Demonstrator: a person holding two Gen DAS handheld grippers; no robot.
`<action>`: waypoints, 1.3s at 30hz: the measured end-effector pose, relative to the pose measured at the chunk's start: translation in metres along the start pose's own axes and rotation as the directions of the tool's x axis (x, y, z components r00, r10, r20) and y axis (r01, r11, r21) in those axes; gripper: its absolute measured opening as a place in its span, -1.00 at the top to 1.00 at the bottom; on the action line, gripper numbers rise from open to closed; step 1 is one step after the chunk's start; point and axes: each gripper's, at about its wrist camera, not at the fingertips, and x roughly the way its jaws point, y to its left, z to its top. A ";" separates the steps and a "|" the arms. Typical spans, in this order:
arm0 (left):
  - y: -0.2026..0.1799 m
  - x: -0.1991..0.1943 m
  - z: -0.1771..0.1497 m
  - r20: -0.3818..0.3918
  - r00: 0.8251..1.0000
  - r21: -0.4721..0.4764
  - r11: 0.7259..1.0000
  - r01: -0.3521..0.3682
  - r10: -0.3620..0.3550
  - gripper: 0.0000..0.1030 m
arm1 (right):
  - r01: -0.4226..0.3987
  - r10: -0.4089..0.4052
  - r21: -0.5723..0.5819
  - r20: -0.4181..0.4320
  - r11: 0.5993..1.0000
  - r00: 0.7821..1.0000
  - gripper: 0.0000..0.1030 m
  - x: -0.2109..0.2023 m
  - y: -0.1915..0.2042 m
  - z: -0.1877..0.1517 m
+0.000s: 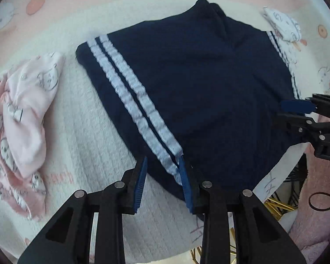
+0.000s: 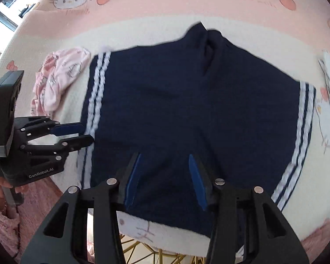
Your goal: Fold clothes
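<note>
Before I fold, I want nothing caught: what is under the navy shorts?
The navy shorts lie on a white towel spread over a pink blanket. Whatever lies beneath their middle is covered.

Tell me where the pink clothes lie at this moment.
The pink clothes lie crumpled on the white blanket, at the left in both views, just beyond the striped left edge of the navy shorts.

navy shorts [image 2: 187,114] flat on white towel [image 2: 143,35] | right gripper [image 2: 165,176] open above | left gripper [image 2: 77,135] at stripe
</note>
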 end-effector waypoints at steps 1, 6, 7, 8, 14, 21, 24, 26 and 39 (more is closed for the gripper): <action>0.003 -0.003 -0.006 0.010 1.000 -0.045 0.999 -0.012 0.013 0.37 | 0.012 -0.012 0.009 -0.012 1.000 1.000 0.11 0.001 -0.005 -0.009; -0.018 -0.030 -0.027 0.098 0.995 -0.095 0.995 0.026 -0.016 0.37 | -0.011 0.008 0.072 0.039 0.997 0.999 0.11 -0.026 -0.036 -0.037; -0.029 -0.034 -0.030 0.106 0.994 -0.075 0.997 0.034 -0.026 0.37 | -0.009 0.003 0.086 0.064 0.996 0.998 0.11 -0.036 -0.046 -0.038; -0.040 -0.037 -0.032 0.113 0.993 -0.054 0.998 0.041 -0.035 0.37 | 0.009 -0.019 0.114 0.089 0.993 0.996 0.09 -0.046 -0.060 -0.039; -0.116 -0.027 -0.019 0.097 0.984 0.074 0.987 0.145 -0.152 0.37 | -0.023 -0.007 0.276 0.108 0.961 0.994 -0.03 -0.056 -0.133 -0.057; -0.170 0.010 0.006 0.051 0.990 0.039 0.990 0.133 -0.135 0.37 | 0.032 -0.035 0.189 0.011 0.981 0.999 -0.01 -0.035 -0.135 -0.071; -0.177 0.006 0.003 0.039 0.996 0.094 0.992 0.081 -0.085 0.36 | 0.096 -0.097 0.129 -0.002 0.987 0.995 0.00 -0.033 -0.129 -0.072; -0.177 0.001 -0.001 0.037 0.997 0.116 0.992 0.056 -0.061 0.32 | 0.117 -0.119 0.147 0.000 0.982 0.993 0.00 -0.036 -0.133 -0.074; -0.199 -0.003 -0.016 0.069 0.990 0.186 0.976 0.110 -0.125 0.32 | 0.054 -0.054 0.190 -0.007 0.980 0.999 0.00 -0.042 -0.145 -0.080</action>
